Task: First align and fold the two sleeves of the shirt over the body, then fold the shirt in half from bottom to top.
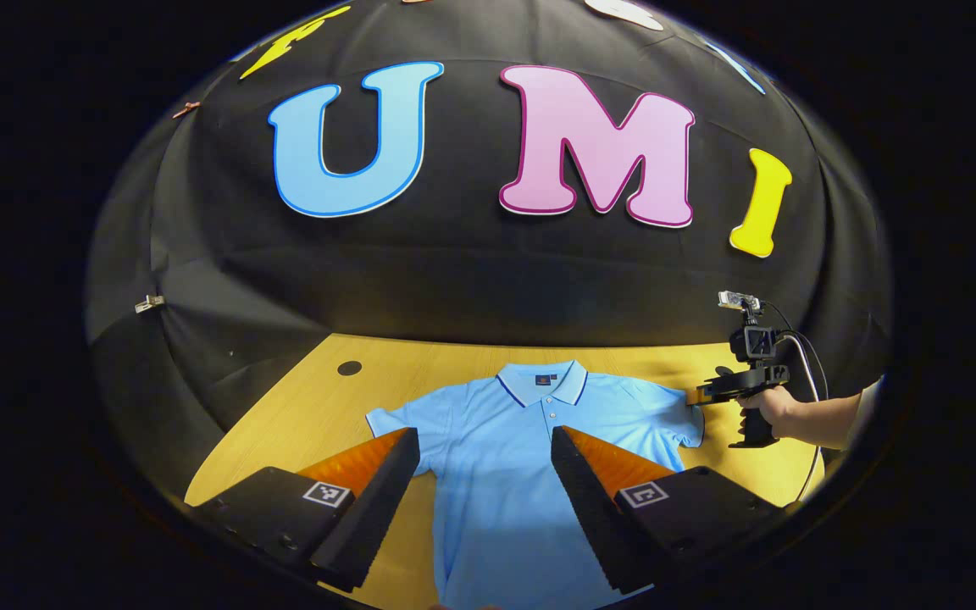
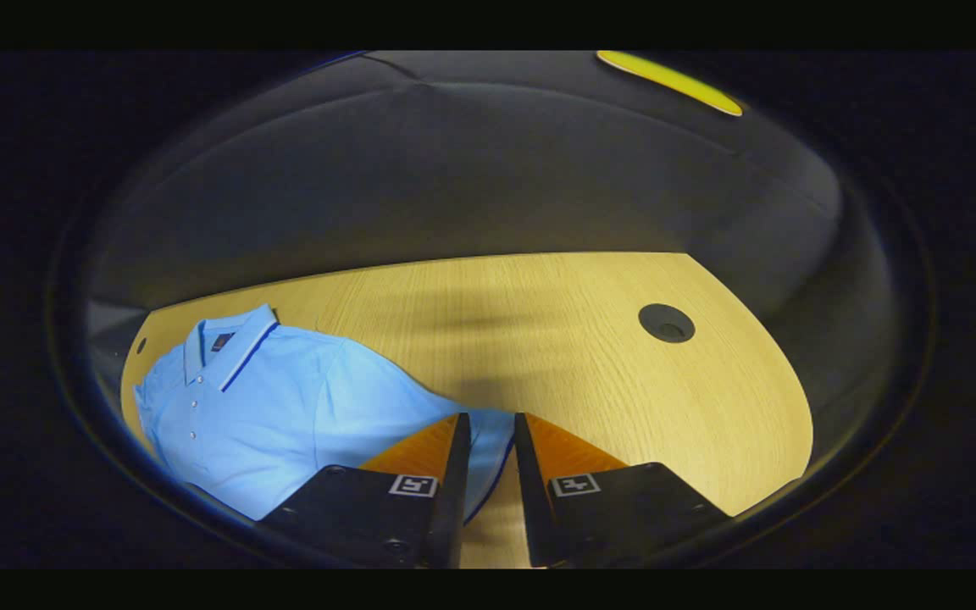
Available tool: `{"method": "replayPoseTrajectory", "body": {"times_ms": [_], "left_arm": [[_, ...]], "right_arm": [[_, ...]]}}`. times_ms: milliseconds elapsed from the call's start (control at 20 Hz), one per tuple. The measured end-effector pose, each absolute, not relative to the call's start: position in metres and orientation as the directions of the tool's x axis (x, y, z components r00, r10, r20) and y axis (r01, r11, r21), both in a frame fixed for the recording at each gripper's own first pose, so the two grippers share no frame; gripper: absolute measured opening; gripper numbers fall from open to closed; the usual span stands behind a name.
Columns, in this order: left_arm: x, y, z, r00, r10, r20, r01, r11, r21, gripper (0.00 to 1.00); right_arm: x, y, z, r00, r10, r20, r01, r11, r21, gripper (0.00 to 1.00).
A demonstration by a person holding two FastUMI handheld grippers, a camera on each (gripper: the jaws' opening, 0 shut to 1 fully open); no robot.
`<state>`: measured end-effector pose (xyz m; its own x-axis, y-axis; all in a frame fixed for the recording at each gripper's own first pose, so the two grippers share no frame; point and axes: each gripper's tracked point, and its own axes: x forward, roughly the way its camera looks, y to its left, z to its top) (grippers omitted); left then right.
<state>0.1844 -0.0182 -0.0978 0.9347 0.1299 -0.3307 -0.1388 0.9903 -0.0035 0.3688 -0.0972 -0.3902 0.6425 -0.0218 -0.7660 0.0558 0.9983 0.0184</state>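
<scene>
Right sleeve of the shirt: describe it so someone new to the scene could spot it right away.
On the wooden table lies a light blue polo shirt, spread flat with its collar toward the booth wall. The sleeve is the short one stretched out toward the right claw, whose fingers straddle its cuff. Unlike the other sleeve, it has a claw at its dark-trimmed edge.

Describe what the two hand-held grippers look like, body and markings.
Each hand-held gripper, left and right, has a black wedge body with a square black-and-white marker on each finger. In the left gripper view, the right one carries a small black camera, a black cable and a pistol handle.
</scene>
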Motion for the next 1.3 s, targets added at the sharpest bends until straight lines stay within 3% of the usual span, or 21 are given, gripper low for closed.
{"method": "replayPoseTrajectory", "body": {"times_ms": [50, 100, 300, 400, 550, 600, 750, 850, 900, 950, 1000, 1050, 1100, 1200, 1250, 1300], "left_arm": [[0.183, -0.016, -0.099, 0.934, 0.135, -0.330, -0.143, 0.990, 0.000, 0.99], [0.182, -0.015, -0.099, 0.933, 0.141, -0.330, -0.149, 0.989, 0.002, 0.99], [0.174, -0.009, -0.100, 0.930, 0.159, -0.332, -0.170, 0.985, -0.004, 0.99], [0.170, -0.003, -0.100, 0.929, 0.169, -0.329, -0.179, 0.984, 0.000, 0.99], [0.165, 0.005, -0.100, 0.927, 0.183, -0.327, -0.197, 0.980, -0.011, 0.99], [0.164, 0.008, -0.099, 0.928, 0.186, -0.324, -0.202, 0.979, -0.017, 0.99], [0.157, 0.013, -0.103, 0.927, 0.189, -0.324, -0.210, 0.977, -0.032, 0.99], [0.151, 0.018, -0.105, 0.927, 0.188, -0.325, -0.211, 0.977, -0.038, 0.99], [0.148, 0.020, -0.105, 0.928, 0.188, -0.322, -0.212, 0.976, -0.041, 0.99], [0.145, 0.023, -0.105, 0.928, 0.189, -0.320, -0.214, 0.976, -0.043, 0.99], [0.141, 0.027, -0.106, 0.928, 0.194, -0.319, -0.218, 0.975, -0.043, 0.99], [0.138, 0.031, -0.107, 0.927, 0.198, -0.319, -0.224, 0.974, -0.046, 0.99], [0.135, 0.036, -0.107, 0.926, 0.204, -0.317, -0.231, 0.971, -0.052, 0.99], [0.132, 0.047, -0.109, 0.924, 0.216, -0.315, -0.249, 0.966, -0.066, 0.99], [0.131, 0.052, -0.109, 0.924, 0.221, -0.313, -0.255, 0.964, -0.072, 0.99], [0.132, 0.059, -0.110, 0.924, 0.226, -0.310, -0.261, 0.963, -0.074, 0.99]], "right_arm": [[0.372, -0.096, -0.389, 0.644, -0.031, -0.764, 0.060, 0.998, 0.009, 0.14], [0.372, -0.093, -0.389, 0.644, -0.025, -0.765, 0.052, 0.999, 0.012, 0.09], [0.374, -0.083, -0.389, 0.645, 0.002, -0.764, 0.054, 0.997, 0.048, 0.01], [0.373, -0.076, -0.382, 0.649, 0.014, -0.761, 0.057, 0.996, 0.067, 0.07], [0.381, -0.063, -0.359, 0.685, 0.021, -0.728, 0.041, 0.997, 0.068, 0.07], [0.383, -0.054, -0.351, 0.694, 0.029, -0.719, 0.028, 0.997, 0.067, 0.01], [0.390, -0.016, -0.320, 0.726, 0.074, -0.683, -0.024, 0.996, 0.082, 0.01], [0.394, 0.018, -0.301, 0.743, 0.112, -0.659, -0.062, 0.993, 0.099, 0.07], [0.393, 0.035, -0.294, 0.746, 0.130, -0.653, -0.081, 0.991, 0.104, 0.01], [0.391, 0.054, -0.290, 0.745, 0.150, -0.650, -0.105, 0.989, 0.107, 0.12], [0.387, 0.075, -0.288, 0.740, 0.172, -0.650, -0.131, 0.985, 0.112, 0.01], [0.382, 0.098, -0.288, 0.732, 0.196, -0.653, -0.159, 0.980, 0.117, 0.01], [0.376, 0.115, -0.290, 0.726, 0.211, -0.654, -0.183, 0.977, 0.112, 0.12], [0.357, 0.160, -0.293, 0.702, 0.264, -0.661, -0.248, 0.961, 0.120, 0.02], [0.346, 0.182, -0.294, 0.685, 0.300, -0.664, -0.290, 0.948, 0.128, 0.08], [0.335, 0.205, -0.294, 0.666, 0.344, -0.661, -0.336, 0.931, 0.145, 0.30]]}}
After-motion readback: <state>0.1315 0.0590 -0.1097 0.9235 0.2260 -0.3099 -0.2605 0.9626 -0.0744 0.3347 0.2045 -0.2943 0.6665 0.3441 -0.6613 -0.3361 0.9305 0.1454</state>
